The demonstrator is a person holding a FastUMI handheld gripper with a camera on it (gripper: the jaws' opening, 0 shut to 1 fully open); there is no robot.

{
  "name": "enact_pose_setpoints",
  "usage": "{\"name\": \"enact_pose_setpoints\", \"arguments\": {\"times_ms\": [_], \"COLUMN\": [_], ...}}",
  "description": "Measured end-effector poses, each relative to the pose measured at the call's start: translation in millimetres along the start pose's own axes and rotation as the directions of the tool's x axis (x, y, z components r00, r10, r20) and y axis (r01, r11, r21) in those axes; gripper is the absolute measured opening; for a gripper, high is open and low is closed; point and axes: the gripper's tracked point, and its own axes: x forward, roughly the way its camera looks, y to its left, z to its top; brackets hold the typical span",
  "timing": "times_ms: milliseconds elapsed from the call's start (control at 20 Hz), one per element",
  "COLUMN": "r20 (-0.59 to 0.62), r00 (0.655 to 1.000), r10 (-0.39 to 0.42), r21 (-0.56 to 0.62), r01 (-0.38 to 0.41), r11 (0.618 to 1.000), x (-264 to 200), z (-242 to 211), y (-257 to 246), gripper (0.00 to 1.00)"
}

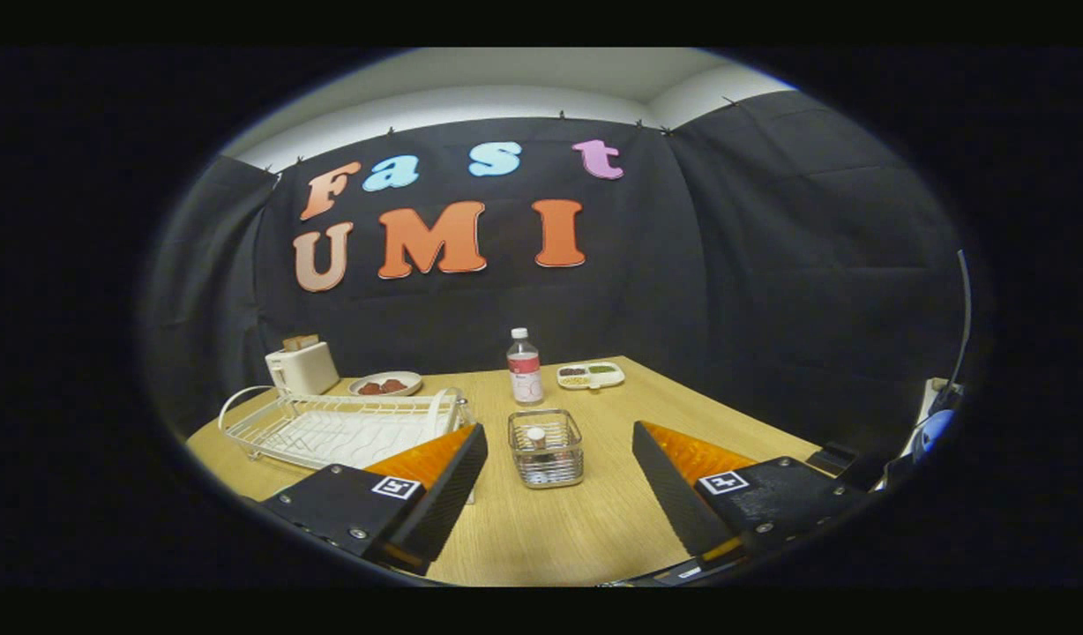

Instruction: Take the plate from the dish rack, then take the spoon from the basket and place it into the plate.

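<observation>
A white wire dish rack (330,429) sits on the wooden table, ahead and to the left of my fingers. At its right end a white plate (435,413) stands on edge, just beyond my left fingertip. A small wire basket (546,459) stands just ahead of the gap between my fingers. A spoon stands in it, its white end (535,434) poking up inside. My gripper (559,428) hovers above the table, open wide, with nothing between its fingers.
Beyond the basket stands a clear bottle (525,368) with a red label. A divided white tray (591,375) lies to its right. A plate of brownish food (385,384) and a white toaster (302,367) sit at the back left. Black cloth walls close the booth.
</observation>
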Motion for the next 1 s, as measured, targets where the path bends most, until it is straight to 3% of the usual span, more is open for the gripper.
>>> {"name": "enact_pose_setpoints", "arguments": {"times_ms": [250, 350, 450, 600, 700, 900, 1000], "r20": [0.002, 0.002, 0.004, -0.015, 0.008, 0.014, 0.038], "r00": [0.999, 0.999, 0.999, 1.000, 0.999, 1.000, 0.999], "r10": [0.033, 0.045, 0.034, 0.018, 0.033, 0.016, 0.026], "r21": [-0.028, -0.053, -0.074, -0.053, -0.008, -0.050, -0.038], "r01": [-0.033, -0.045, -0.034, -0.019, -0.033, -0.015, -0.025], "r11": [0.999, 0.998, 0.997, 0.998, 0.999, 0.999, 0.999], "x": [35, 51, 67, 83, 85, 85, 80], "z": [-13, -18, -20, -28, -19, -11, 0], "y": [13, 19, 18, 18, 22, 19, 21], "gripper": [0.97, 0.91, 0.79, 0.36, 0.27, 0.07, 0.07]}}
